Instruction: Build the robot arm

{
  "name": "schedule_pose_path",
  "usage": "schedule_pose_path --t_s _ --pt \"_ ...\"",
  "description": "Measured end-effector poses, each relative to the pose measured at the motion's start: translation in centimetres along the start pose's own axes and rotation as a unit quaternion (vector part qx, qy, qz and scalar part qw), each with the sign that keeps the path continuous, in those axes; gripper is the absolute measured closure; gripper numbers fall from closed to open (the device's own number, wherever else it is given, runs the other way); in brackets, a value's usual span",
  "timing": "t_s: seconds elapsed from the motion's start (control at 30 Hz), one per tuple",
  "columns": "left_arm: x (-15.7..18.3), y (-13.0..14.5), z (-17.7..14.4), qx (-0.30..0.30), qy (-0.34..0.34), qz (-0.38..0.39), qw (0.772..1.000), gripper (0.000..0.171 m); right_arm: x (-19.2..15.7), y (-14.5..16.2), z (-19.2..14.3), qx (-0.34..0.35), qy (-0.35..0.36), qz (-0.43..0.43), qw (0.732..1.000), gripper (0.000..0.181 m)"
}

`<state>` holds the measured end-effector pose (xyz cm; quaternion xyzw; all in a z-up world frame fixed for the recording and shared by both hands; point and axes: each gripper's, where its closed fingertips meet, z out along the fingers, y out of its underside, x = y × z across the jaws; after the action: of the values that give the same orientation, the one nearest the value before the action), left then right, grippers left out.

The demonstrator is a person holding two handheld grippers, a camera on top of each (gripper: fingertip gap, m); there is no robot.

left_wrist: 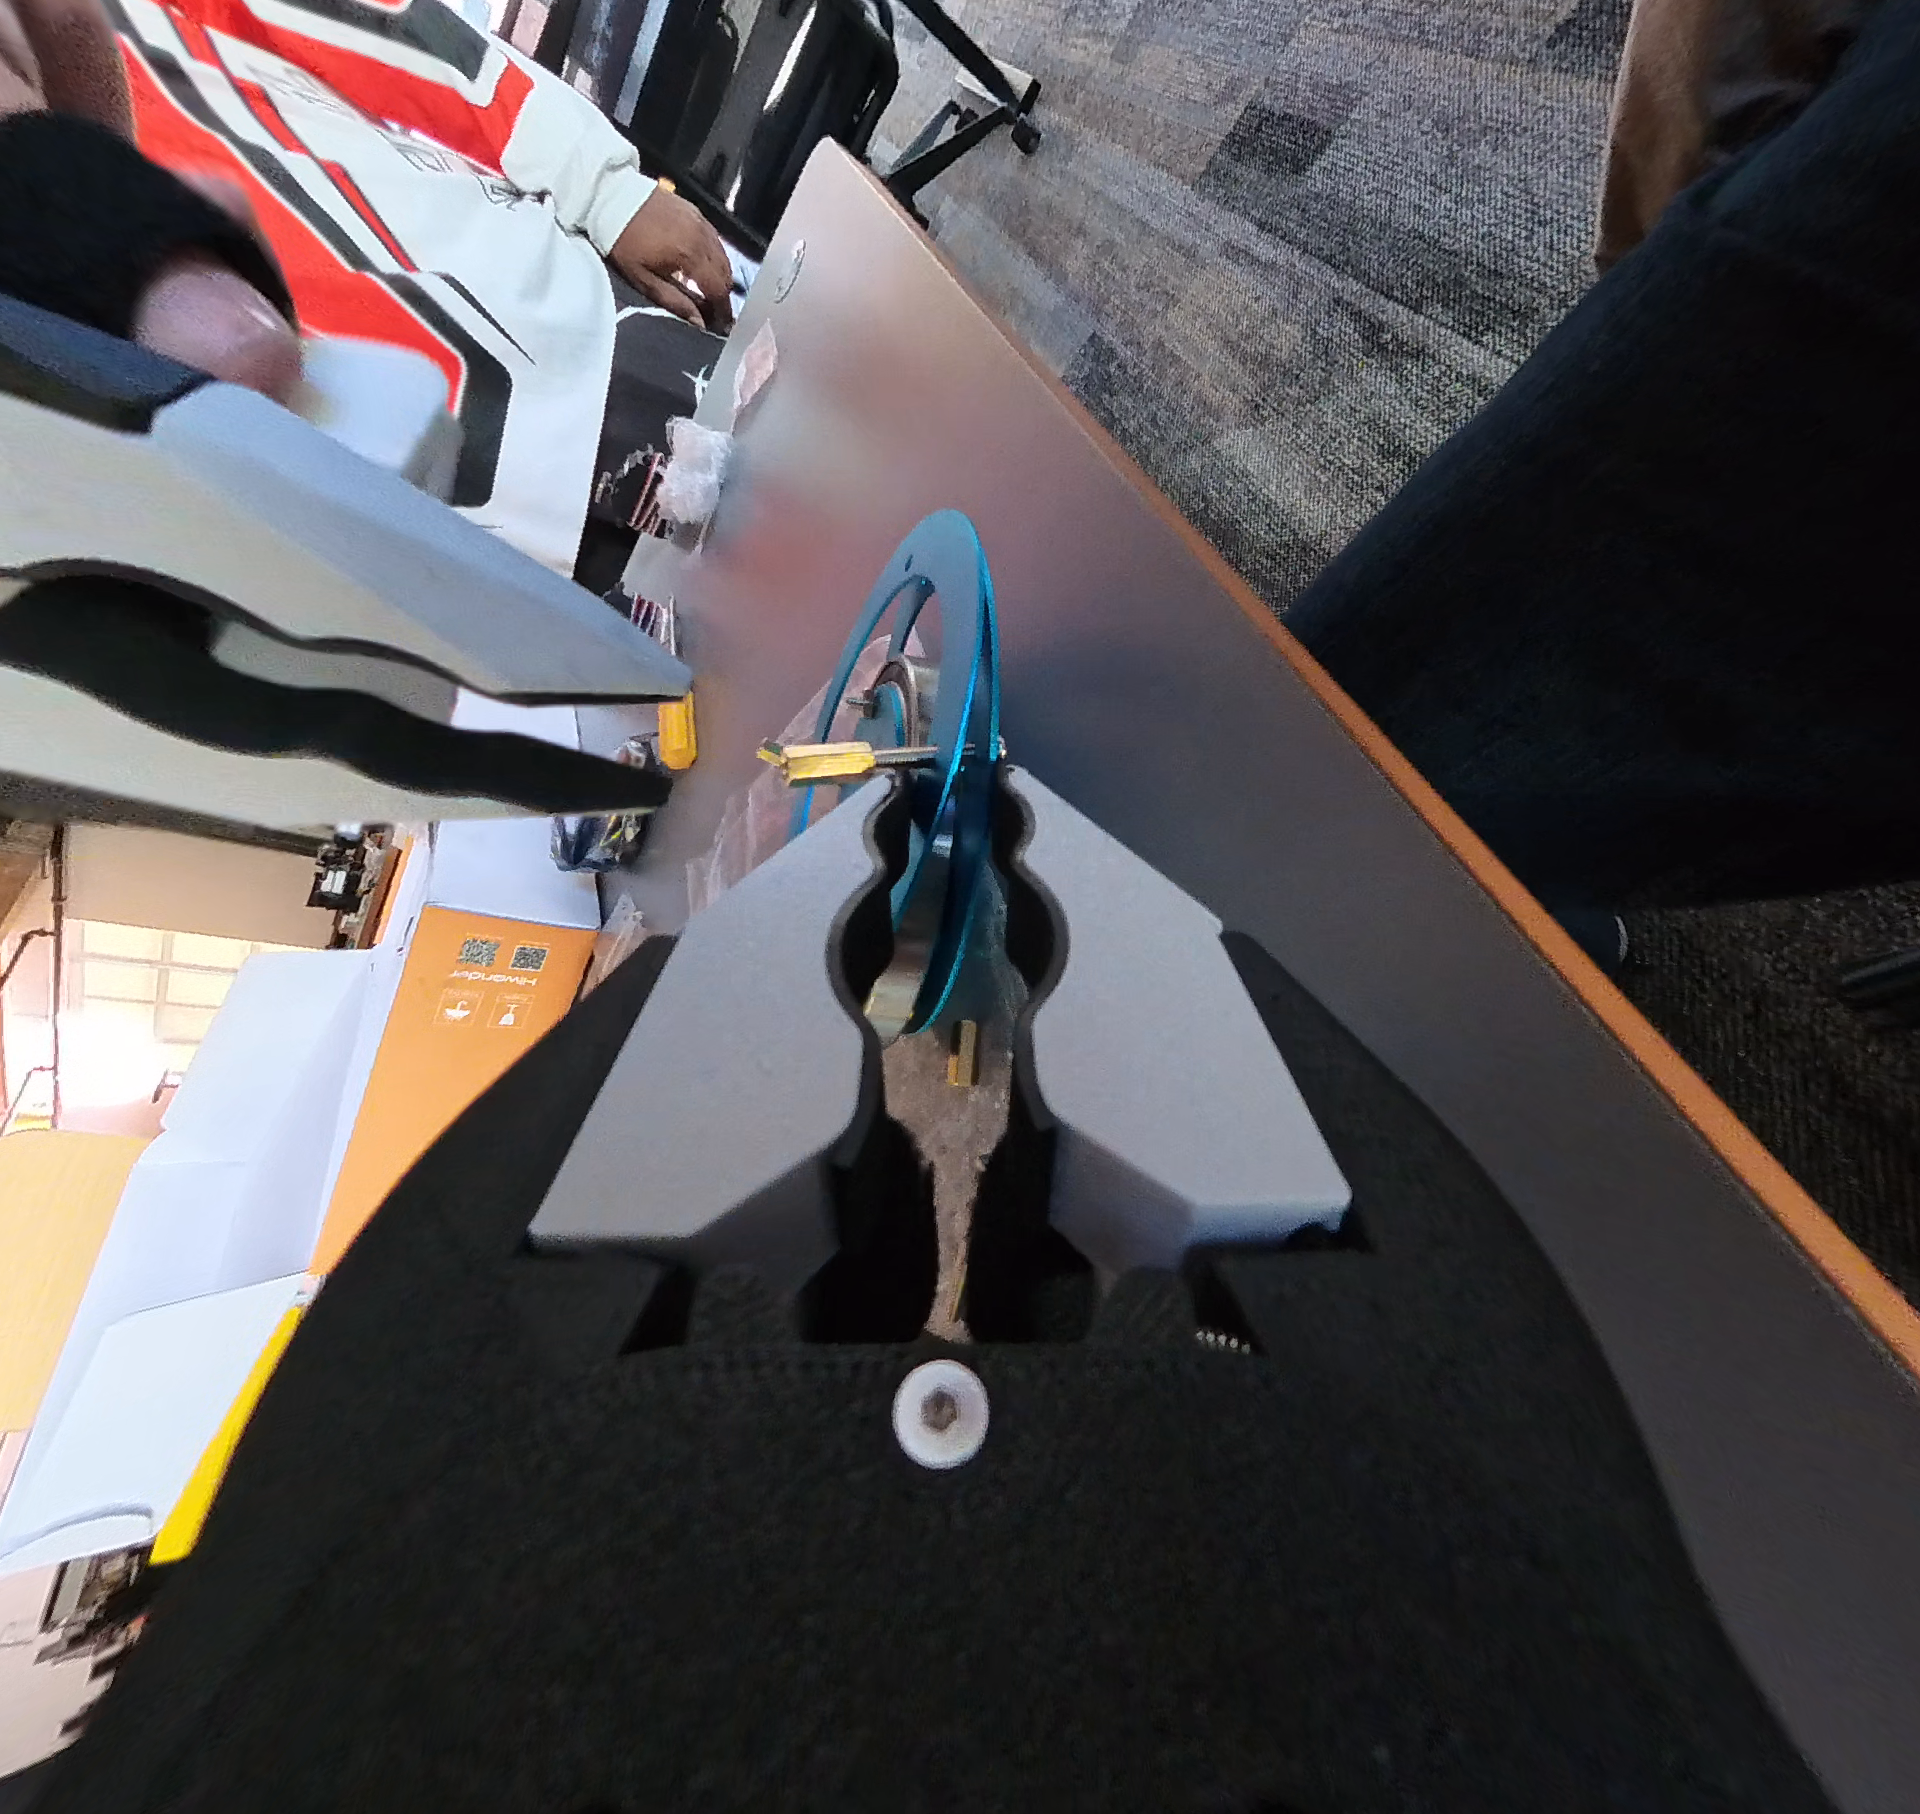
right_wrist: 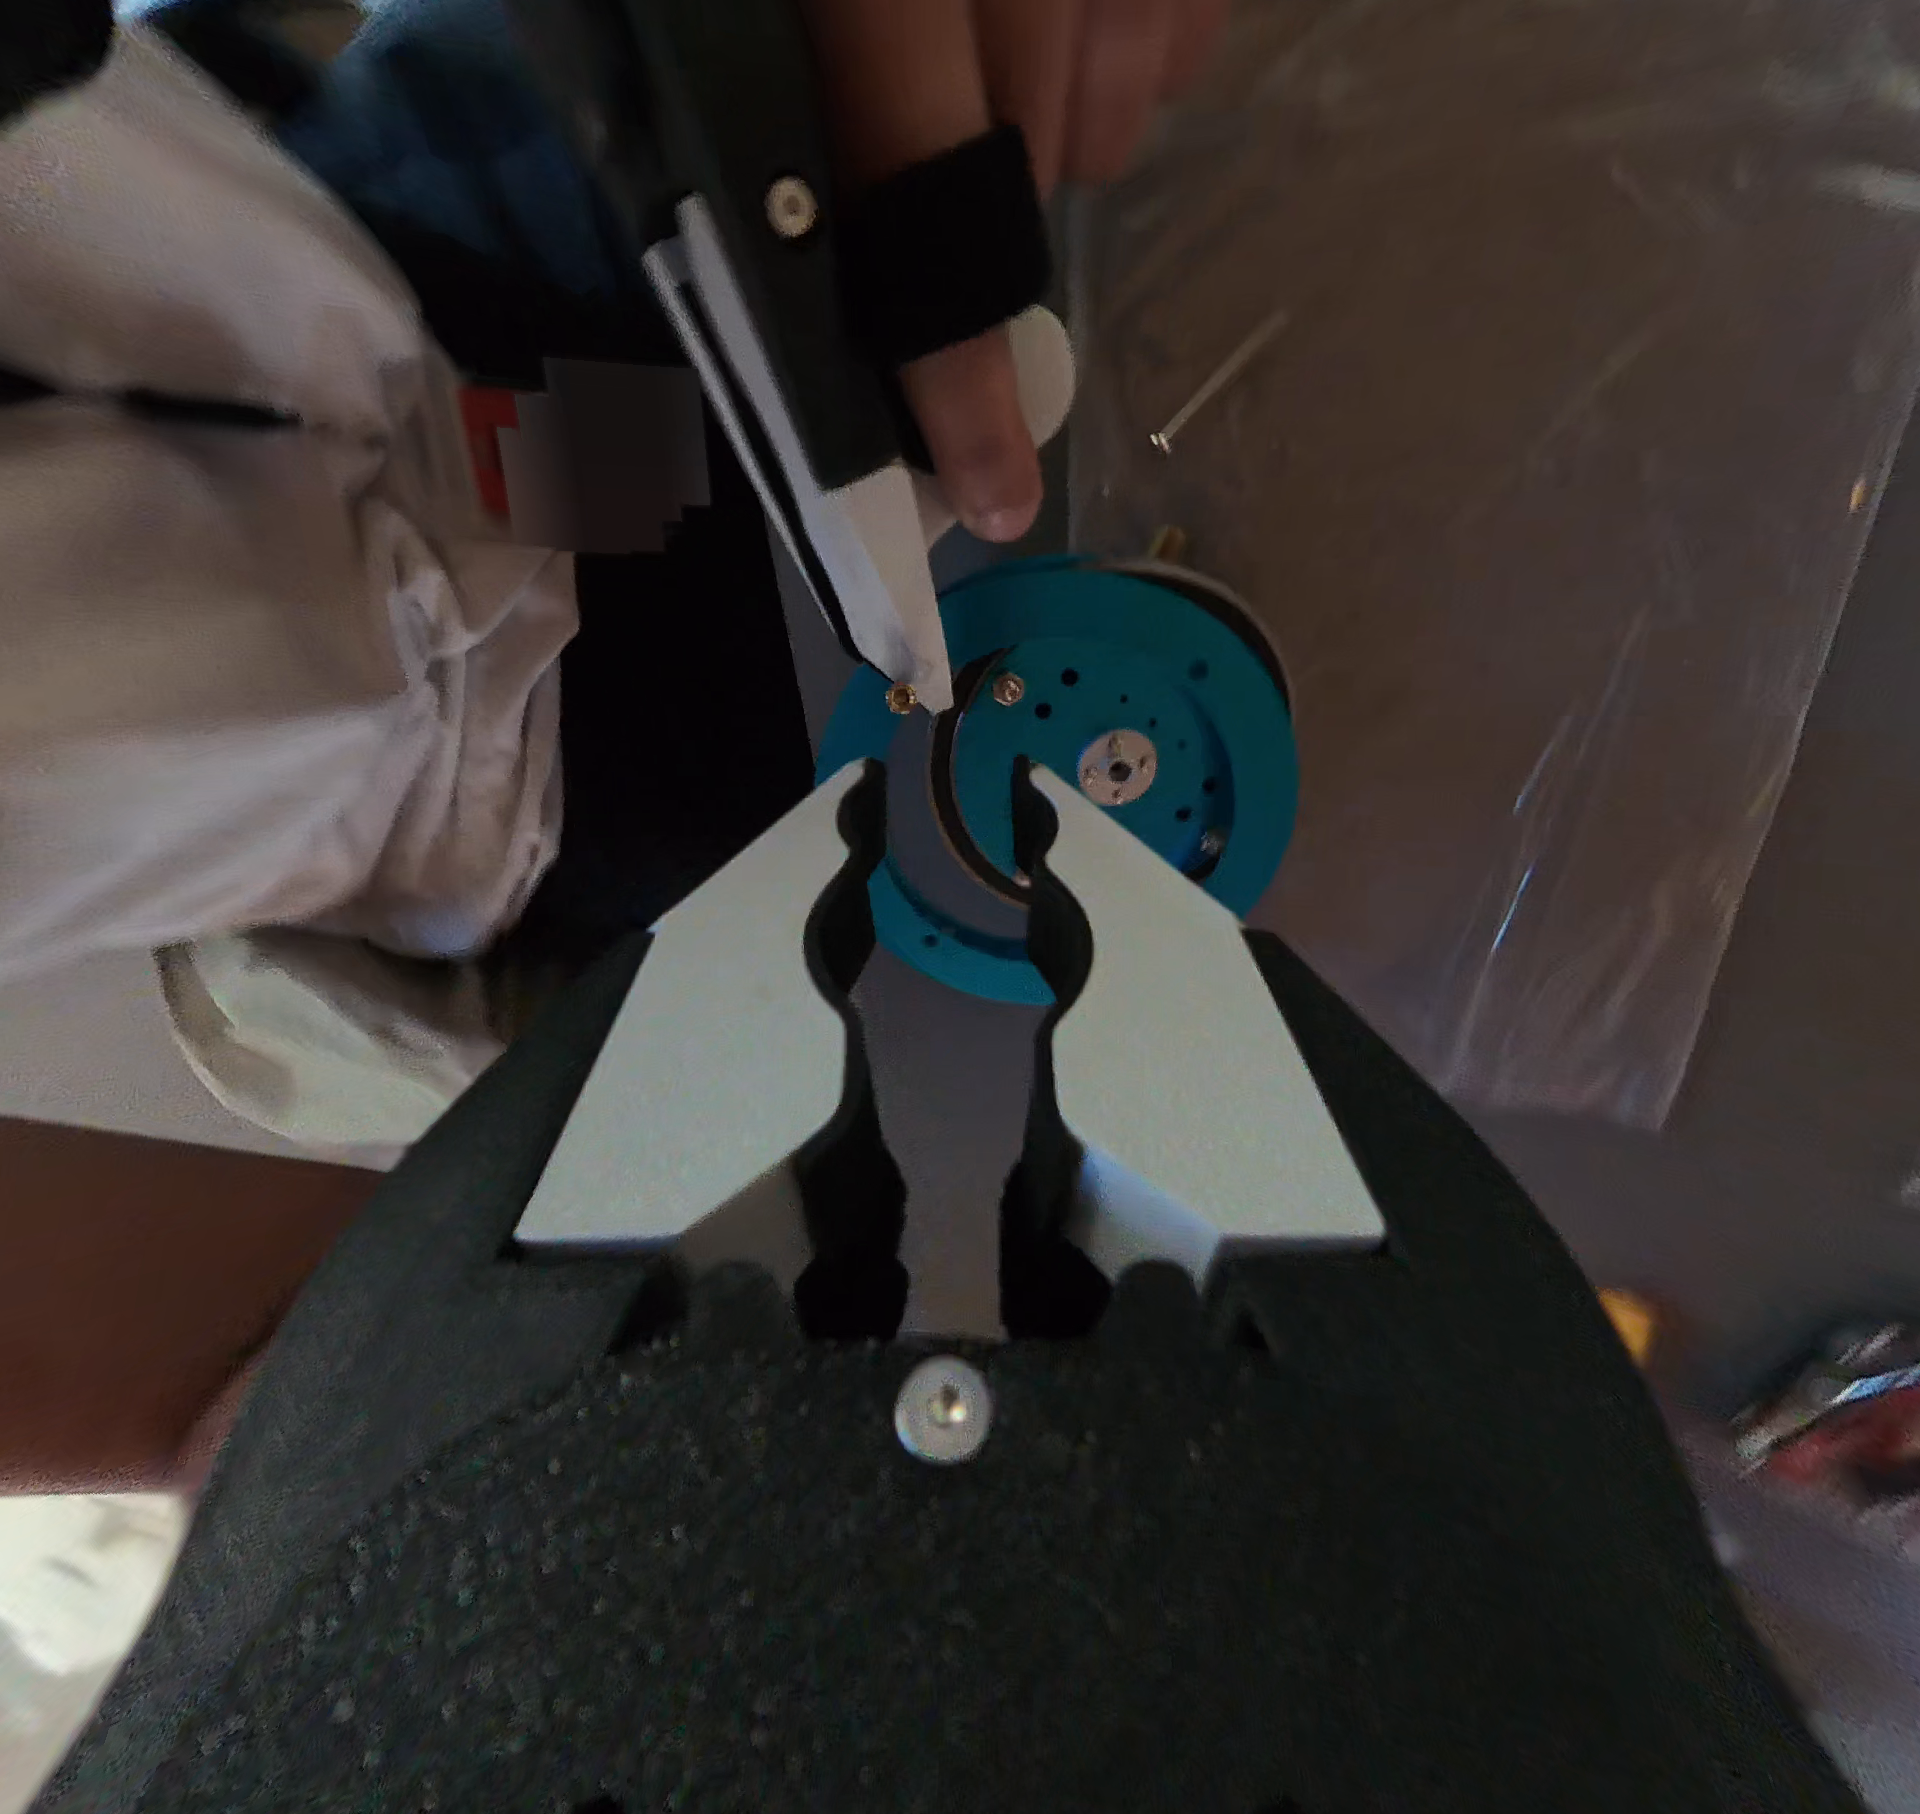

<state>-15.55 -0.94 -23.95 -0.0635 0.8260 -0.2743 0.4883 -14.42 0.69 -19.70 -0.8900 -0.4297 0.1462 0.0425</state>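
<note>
My left gripper (left_wrist: 943,788) is shut on a blue metal wheel assembly (left_wrist: 961,642) and holds it edge-on above the grey table (left_wrist: 1195,725). A brass standoff (left_wrist: 821,762) on a screw sticks out of the ring toward my right gripper (left_wrist: 673,741), whose tips are a short way from it. A small yellow piece shows at those tips; I cannot tell whether it is held. In the right wrist view my right gripper (right_wrist: 940,775) is open just in front of the blue assembly (right_wrist: 1164,684). The left gripper (right_wrist: 920,689) comes in from above beside the standoff (right_wrist: 900,697).
A second brass nut (right_wrist: 1008,689) and a silver hub (right_wrist: 1117,762) sit on the blue disc. A clear plastic sheet (right_wrist: 1558,621) with a loose screw (right_wrist: 1216,382) lies behind. A person in a red and white jacket (left_wrist: 364,154) and an orange box (left_wrist: 488,1016) are at the left. One gripper's finger ends stand about 5 centimetres off the other's.
</note>
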Motion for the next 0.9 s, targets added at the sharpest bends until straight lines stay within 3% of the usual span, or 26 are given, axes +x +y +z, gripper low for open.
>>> schedule_pose_path --t_s 0.2,0.33,0.47,0.67,0.9 --pt "0.2 0.1 -0.3 0.017 0.013 -0.005 1.0 0.157 -0.2 -0.4 0.1 0.002 -0.096 -0.229 0.969 0.169" --pt "0.0 0.2 -0.5 0.026 0.017 -0.012 0.999 0.156 -0.8 -1.1 -0.2 0.001 -0.178 -0.311 0.933 0.166" --pt "-0.1 0.3 -0.6 0.033 0.02 -0.02 0.999 0.156 -0.5 -1.9 0.0 0.025 -0.2 -0.407 0.891 0.16" --pt "-0.1 0.4 -0.7 0.036 0.024 -0.026 0.999 0.156 -0.6 -1.4 0.3 0.023 -0.274 -0.454 0.848 0.163" --pt "-0.3 0.6 -0.7 0.04 0.025 -0.039 0.998 0.156 -1.0 -1.6 1.4 0.026 -0.269 -0.498 0.824 0.169"
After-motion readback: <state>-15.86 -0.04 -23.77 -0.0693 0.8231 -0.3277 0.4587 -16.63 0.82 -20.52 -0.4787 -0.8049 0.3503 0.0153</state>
